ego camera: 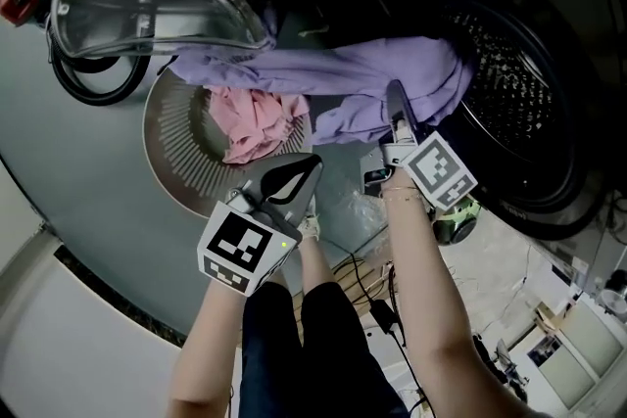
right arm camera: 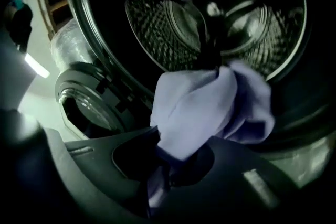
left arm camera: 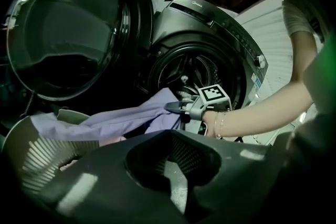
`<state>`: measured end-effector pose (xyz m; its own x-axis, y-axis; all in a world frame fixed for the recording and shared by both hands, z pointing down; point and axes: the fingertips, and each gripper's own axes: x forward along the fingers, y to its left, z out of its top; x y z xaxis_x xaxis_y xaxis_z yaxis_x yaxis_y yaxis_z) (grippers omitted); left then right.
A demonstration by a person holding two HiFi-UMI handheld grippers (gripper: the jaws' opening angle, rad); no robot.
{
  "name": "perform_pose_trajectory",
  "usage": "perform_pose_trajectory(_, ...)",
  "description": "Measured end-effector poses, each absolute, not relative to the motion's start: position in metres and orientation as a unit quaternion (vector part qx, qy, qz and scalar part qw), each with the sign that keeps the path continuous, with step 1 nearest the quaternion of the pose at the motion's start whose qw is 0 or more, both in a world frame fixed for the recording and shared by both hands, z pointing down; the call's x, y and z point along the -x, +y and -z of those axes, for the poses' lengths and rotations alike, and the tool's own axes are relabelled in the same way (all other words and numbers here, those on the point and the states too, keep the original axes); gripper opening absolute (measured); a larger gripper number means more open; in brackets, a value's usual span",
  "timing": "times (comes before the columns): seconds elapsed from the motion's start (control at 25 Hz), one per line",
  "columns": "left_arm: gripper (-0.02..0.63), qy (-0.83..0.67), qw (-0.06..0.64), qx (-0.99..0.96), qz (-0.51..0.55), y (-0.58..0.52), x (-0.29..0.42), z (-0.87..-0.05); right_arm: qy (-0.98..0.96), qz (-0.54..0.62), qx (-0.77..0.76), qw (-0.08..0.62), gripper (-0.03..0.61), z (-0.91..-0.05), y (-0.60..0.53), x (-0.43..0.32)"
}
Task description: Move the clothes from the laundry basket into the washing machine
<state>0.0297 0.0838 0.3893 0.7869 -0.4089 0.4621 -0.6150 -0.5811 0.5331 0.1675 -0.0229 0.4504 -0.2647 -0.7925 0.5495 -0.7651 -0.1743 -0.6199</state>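
The task is judged to be at an early stage. A lavender garment (ego camera: 362, 73) is clamped between the closed jaws of the right hand-held gripper (ego camera: 394, 108) and is held at the mouth of the washing machine (ego camera: 549, 162). Its far end is draped back over the rim of the laundry basket (ego camera: 181, 162), so it is not yet inside. The drum (right arm camera: 210, 13) appears empty, though its depths are too dark to be sure. A pink garment (ego camera: 255, 117) is left lying in the basket. The left hand-held gripper (ego camera: 306, 167) is held just beside the basket, with its jaws brought together and nothing gripped between them.
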Motion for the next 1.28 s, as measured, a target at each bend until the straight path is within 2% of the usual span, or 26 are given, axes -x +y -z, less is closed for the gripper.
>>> perform_pose_trajectory(0.12,0.000,-0.295,0.343,-0.879,-0.149,0.080,-0.032,-0.386,0.643,0.409,0.648,-0.012,0.067,-0.429,-0.025,-0.205)
perform_pose_trajectory(0.36,0.000,-0.292,0.338,-0.883,-0.146,0.076,-0.040,-0.378,0.670,0.258,0.678,-0.157,0.067,-0.408,-0.054,-0.249)
perform_pose_trajectory(0.64,0.000,-0.283,0.326,-0.890,-0.145,0.071,-0.046,-0.373,0.595,0.216,0.756,-0.165,0.067,-0.399,-0.092,-0.306)
perform_pose_trajectory(0.76,0.000,-0.281,0.323,-0.892,-0.148,0.073,-0.046,-0.374,0.558,0.265,0.764,-0.186,0.084,-0.428,-0.099,-0.322)
perform_pose_trajectory(0.84,0.000,-0.280,0.323,-0.892,-0.149,0.074,-0.045,-0.376,0.541,0.309,0.759,-0.189,0.123,-0.446,-0.097,-0.325)
perform_pose_trajectory(0.92,0.000,-0.278,0.323,-0.892,-0.153,0.076,-0.044,-0.377,0.546,0.339,0.749,-0.161,0.177,-0.448,-0.093,-0.321)
perform_pose_trajectory(0.96,0.000,-0.278,0.323,-0.891,-0.154,0.077,-0.043,-0.378,0.554,0.352,0.742,-0.140,0.247,-0.444,-0.090,-0.317)
perform_pose_trajectory(1.04,0.000,-0.281,0.325,-0.890,-0.154,0.075,-0.040,-0.377,0.572,0.369,0.724,-0.112,0.434,-0.432,-0.081,-0.305)
perform_pose_trajectory(1.28,0.000,-0.286,0.322,-0.891,-0.146,0.068,-0.040,-0.369,0.568,0.407,0.710,-0.088,0.488,-0.425,-0.020,-0.265)
